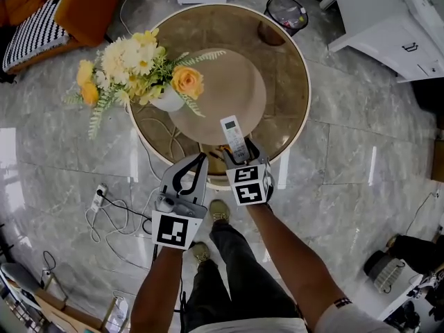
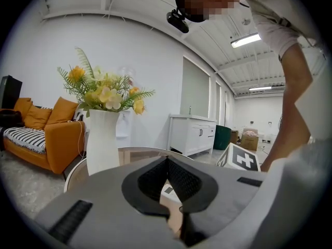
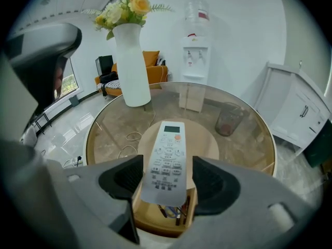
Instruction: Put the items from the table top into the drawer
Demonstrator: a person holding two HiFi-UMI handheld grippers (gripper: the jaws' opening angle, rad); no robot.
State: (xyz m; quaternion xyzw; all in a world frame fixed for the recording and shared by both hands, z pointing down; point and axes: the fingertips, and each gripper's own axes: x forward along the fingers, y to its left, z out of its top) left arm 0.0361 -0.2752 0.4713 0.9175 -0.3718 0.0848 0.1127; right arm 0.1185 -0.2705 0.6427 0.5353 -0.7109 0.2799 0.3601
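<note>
A white remote control lies lengthwise between the wide-apart jaws of my right gripper. A gap shows beside its right edge, so the pads do not press on it. It hangs above the open wooden drawer at the near edge of the round glass table; pens lie in the drawer. My left gripper is just left of the drawer, fingertips closed together with nothing seen between them.
A white vase of yellow flowers stands on the table's left side. On the floor are a waste bin, a white cabinet, an orange sofa and a power strip with cables.
</note>
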